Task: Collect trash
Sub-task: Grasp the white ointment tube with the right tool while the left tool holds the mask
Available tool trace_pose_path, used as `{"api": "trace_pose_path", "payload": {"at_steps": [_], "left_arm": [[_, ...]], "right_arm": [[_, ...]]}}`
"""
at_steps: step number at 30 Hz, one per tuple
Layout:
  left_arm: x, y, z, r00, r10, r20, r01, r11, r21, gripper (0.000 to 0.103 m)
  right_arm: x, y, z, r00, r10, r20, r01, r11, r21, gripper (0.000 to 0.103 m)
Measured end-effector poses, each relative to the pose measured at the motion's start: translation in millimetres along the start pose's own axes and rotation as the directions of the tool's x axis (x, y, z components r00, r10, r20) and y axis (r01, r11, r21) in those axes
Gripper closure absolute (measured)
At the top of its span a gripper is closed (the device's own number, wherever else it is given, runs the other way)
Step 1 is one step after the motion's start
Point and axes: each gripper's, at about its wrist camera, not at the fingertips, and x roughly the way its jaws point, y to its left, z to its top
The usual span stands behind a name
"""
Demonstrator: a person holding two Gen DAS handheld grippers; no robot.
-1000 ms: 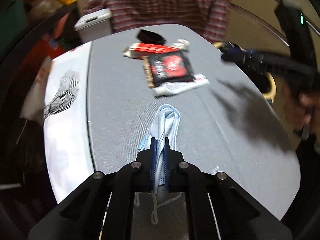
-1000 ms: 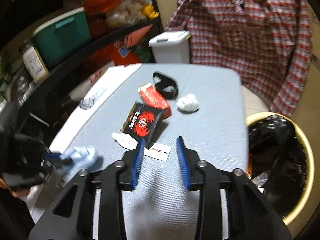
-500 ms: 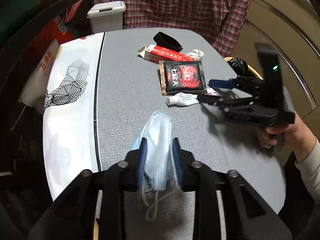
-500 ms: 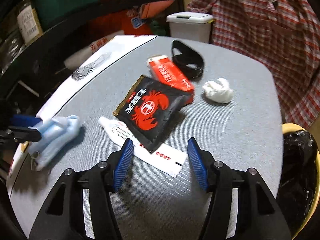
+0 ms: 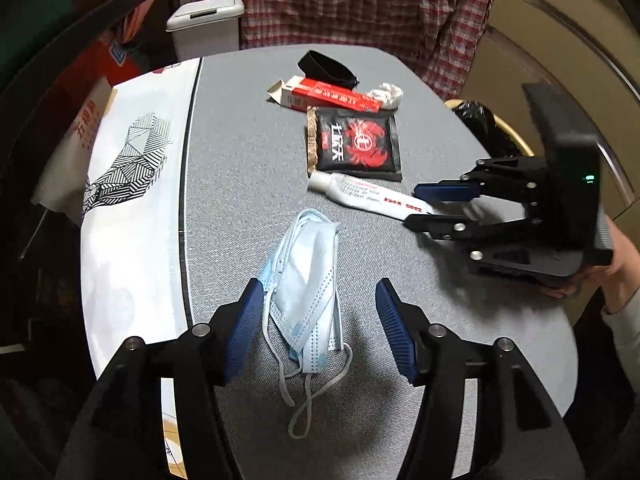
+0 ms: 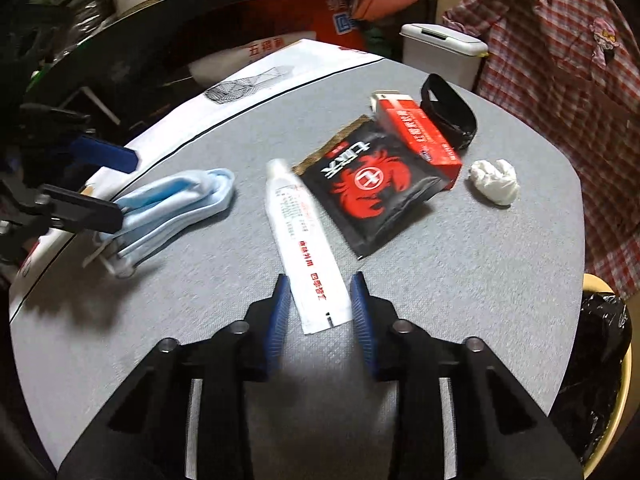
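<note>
A blue face mask (image 5: 308, 276) lies on the grey table (image 5: 248, 184) between the wide-open fingers of my left gripper (image 5: 320, 294); it also shows in the right wrist view (image 6: 176, 204). My right gripper (image 6: 320, 292) is open with its fingers on either side of the flat end of a white tube (image 6: 304, 240), which also shows in the left wrist view (image 5: 368, 196). Beyond lie a black and red snack packet (image 6: 372, 192), a red and white box (image 6: 420, 136), a black band (image 6: 448, 112) and a crumpled white tissue (image 6: 494, 180).
A yellow bin with a black liner (image 6: 596, 364) stands off the table's right edge. A white sheet with a striped drawing (image 5: 128, 184) covers the table's left side. A white lidded bin (image 5: 208, 24) and a plaid shirt (image 5: 360, 4) are behind the table.
My left gripper opened and let go of the mask, which now lies flat on the table. My right gripper came down and forward to straddle the end of the white tube.
</note>
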Motion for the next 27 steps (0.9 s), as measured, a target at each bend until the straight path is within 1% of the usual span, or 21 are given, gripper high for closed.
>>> {"api": "trace_pose_path", "payload": {"at_steps": [3, 10, 11, 12, 15, 18, 23, 24, 25, 27], "left_arm": [[8.7, 0.1, -0.6, 0.999, 0.026, -0.022, -0.025, 1.0, 0.01, 0.045], [22.3, 1.4, -4.7, 0.997, 0.043, -0.068, -0.042, 0.999, 0.018, 0.047], [25.1, 1.5, -5.7, 0.995, 0.049, -0.083, -0.048, 0.999, 0.022, 0.053], [27.5, 1.7, -6.5, 0.994, 0.049, -0.094, -0.047, 0.999, 0.022, 0.064], [29.1, 1.7, -6.8, 0.994, 0.04, -0.098, -0.038, 0.999, 0.022, 0.082], [24.6, 1.2, -3.5, 0.996, 0.041, -0.074, -0.039, 0.999, 0.019, 0.086], [12.1, 2.3, 5.3, 0.999, 0.031, -0.022, -0.031, 1.0, -0.004, 0.086], [10.0, 1.2, 6.5, 0.999, 0.032, -0.015, -0.032, 0.999, -0.005, 0.086], [7.2, 1.2, 7.6, 1.0, 0.031, -0.005, -0.031, 1.0, -0.007, 0.086], [3.7, 0.2, 8.7, 1.0, 0.027, 0.007, -0.027, 1.0, -0.011, 0.086]], "right_arm": [[-2.0, 3.4, -3.9, 1.0, -0.004, -0.001, 0.004, 1.0, -0.008, 0.074], [-9.4, 3.5, -12.1, 0.999, -0.024, -0.025, 0.024, 1.0, -0.001, 0.074], [-10.3, 2.9, -13.3, 0.999, -0.03, -0.029, 0.03, 1.0, 0.001, 0.074], [-11.6, 1.7, -14.7, 0.999, -0.036, -0.031, 0.036, 0.999, 0.008, 0.074], [-14.2, -1.1, -17.3, 0.999, -0.032, -0.029, 0.033, 0.999, 0.03, 0.074], [-17.7, -2.4, -18.9, 0.999, -0.031, -0.021, 0.032, 0.998, 0.046, 0.074], [-30.5, -7.8, -18.5, 0.999, -0.035, 0.006, 0.035, 0.995, 0.09, 0.075], [-33.5, -7.6, -18.4, 0.999, -0.035, 0.012, 0.034, 0.995, 0.092, 0.086], [-35.3, -8.3, -18.1, 0.999, -0.038, 0.008, 0.037, 0.994, 0.101, 0.103], [-38.7, -10.1, -18.5, 0.999, -0.052, 0.011, 0.051, 0.992, 0.119, 0.103]]}}
